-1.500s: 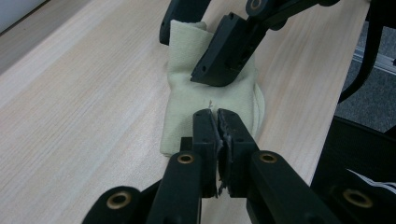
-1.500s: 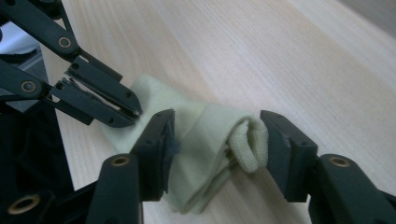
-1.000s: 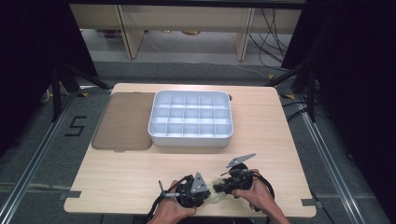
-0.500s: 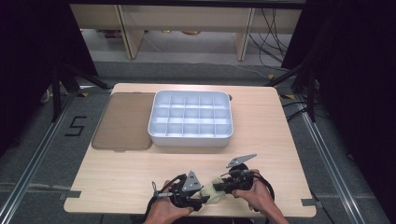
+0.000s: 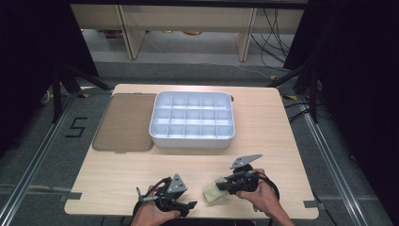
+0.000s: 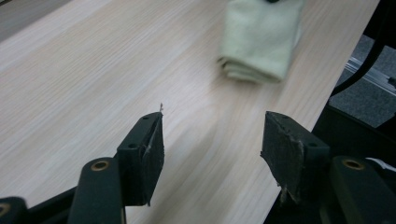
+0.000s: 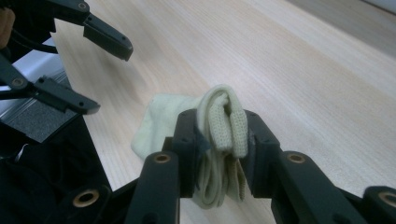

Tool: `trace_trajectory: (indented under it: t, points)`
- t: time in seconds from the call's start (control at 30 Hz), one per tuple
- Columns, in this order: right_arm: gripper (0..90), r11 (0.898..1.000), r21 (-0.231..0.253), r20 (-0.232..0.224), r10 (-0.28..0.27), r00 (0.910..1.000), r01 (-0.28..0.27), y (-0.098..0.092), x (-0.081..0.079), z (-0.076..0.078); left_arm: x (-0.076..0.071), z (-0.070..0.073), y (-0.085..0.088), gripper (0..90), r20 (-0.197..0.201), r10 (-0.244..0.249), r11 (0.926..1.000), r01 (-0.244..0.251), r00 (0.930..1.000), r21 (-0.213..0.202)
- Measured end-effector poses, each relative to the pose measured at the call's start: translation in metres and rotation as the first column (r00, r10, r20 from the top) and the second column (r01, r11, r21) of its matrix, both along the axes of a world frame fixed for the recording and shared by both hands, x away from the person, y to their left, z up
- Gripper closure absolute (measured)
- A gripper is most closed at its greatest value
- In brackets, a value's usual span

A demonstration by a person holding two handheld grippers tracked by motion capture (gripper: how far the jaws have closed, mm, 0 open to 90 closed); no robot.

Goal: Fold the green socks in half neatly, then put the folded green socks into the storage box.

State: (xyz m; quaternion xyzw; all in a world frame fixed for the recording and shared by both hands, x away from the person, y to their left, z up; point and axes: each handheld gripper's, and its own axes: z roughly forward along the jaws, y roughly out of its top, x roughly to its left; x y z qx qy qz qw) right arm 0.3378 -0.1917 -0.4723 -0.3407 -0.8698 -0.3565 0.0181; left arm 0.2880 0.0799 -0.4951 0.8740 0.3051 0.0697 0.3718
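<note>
A folded pale yellow cloth (image 5: 212, 196) lies near the table's front edge. My right gripper (image 5: 223, 187) is shut on its folded end, and in the right gripper view the cloth (image 7: 222, 122) bulges up between the two pads of the right gripper (image 7: 219, 133). My left gripper (image 5: 192, 207) sits a short way to the left of the cloth, apart from it. Its jaws have just been opening and stand open with bare wood between them. The left gripper (image 6: 210, 135) faces the cloth (image 6: 259, 42) farther off. The left gripper (image 7: 109, 79) also appears in the right gripper view.
A white compartment tray (image 5: 193, 141) stands at the middle of the wooden table (image 5: 122, 174). A flat brown lid (image 5: 124, 122) lies to its left. The table's front edge runs just below both hands.
My left gripper has opened, let go of the cloth and drawn back to the left. The right gripper has stayed put with the cloth in it.
</note>
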Motion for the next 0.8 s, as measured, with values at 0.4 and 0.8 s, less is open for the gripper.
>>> trace_trajectory:
  t: [0.4, 0.8]
  points:
    - [70.5, 1.0, -0.014, 0.044, 0.01, 0.999, -0.009, -0.001, 0.001, 0.009, -0.009, -0.01, 0.026, 36.0, 0.023, 0.085, 0.9961, -0.085, 0.9962, 0.021]
    - [70.4, 1.0, -0.023, 0.064, -0.014, 0.9979, 0.016, -0.007, 0.013, 0.021, -0.021, -0.01, 0.047, 29.1, 0.039, 0.121, 0.9925, -0.122, 0.9919, 0.014]
